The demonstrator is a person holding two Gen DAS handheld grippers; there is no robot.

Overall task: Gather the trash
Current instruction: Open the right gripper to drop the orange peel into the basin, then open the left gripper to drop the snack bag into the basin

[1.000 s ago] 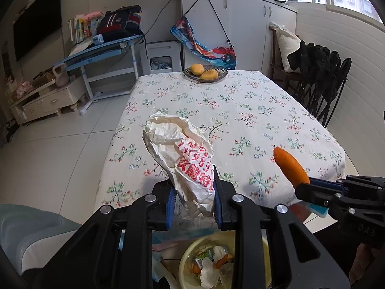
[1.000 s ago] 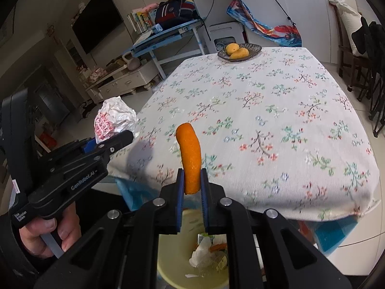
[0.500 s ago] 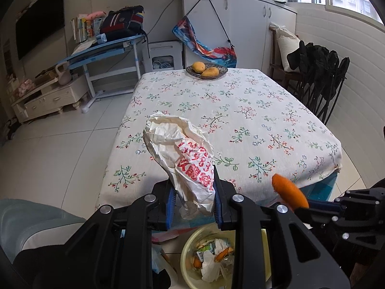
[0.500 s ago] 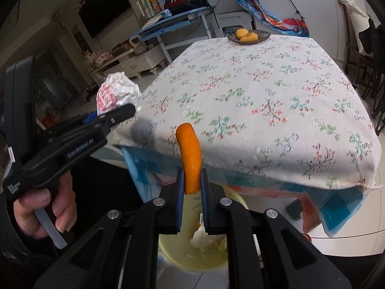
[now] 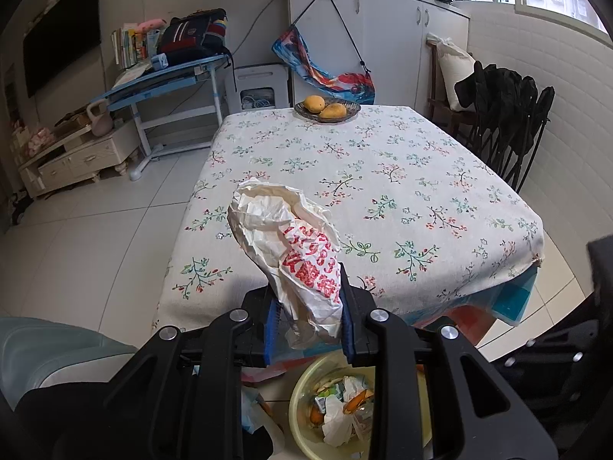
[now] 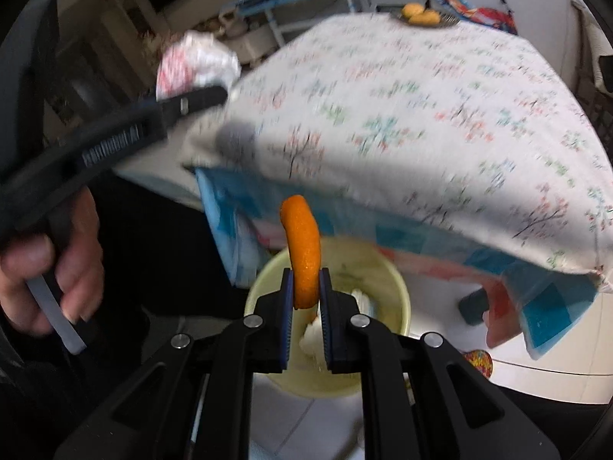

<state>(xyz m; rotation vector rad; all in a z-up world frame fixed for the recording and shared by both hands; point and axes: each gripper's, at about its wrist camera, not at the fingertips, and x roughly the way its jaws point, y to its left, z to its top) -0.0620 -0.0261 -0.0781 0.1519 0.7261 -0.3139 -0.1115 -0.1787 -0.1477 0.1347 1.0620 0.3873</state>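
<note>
— What have you got in each hand?

— My left gripper is pinched on a crumpled white bag with red printing. Its blue pads press its lower end from both sides, and the rest of it stands up and puffs out above them. My right gripper is nearly closed on a curved strip of orange peel. The pads clamp its lower end and the rounded tip arches up and to the left.

— And where is the rubbish going?

— There's a pale yellow bin on the floor, right under the near edge of the table. Seen from my right gripper, the peel hangs directly over its opening. From the left gripper the bin sits just below the jaws, holding white tissue and orange scraps.

— Anything in the way?

— The flowered tablecloth droops over the near table edge, with a blue and pink patterned cloth hanging lower beneath it, close beside the bin's far rim. My left hand and its black gripper cross the left side of the right view, the bag showing past its tip.

— What else is on the table?

— Only a dark dish with two yellow fruits at the far end. A black jacket hangs over a chair to the right.
</note>
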